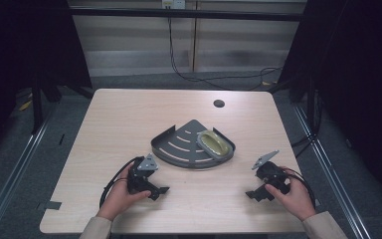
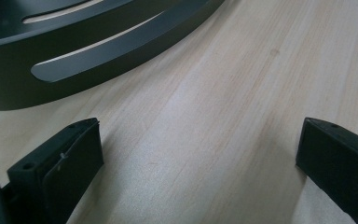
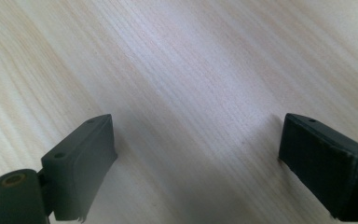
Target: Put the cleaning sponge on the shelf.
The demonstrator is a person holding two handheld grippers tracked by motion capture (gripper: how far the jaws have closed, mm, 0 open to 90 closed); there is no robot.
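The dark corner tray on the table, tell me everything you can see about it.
The corner tray is a dark grey, fan-shaped shelf that looks like painted metal. It has a low rim along its curved front edge and long curved slots cut through its floor. It lies flat near the middle of the wooden table. A yellowish oval object rests inside on its right part. Neither gripper touches it.

Matt grey tray (image 1: 179, 149), wood-grain table (image 1: 129, 114)
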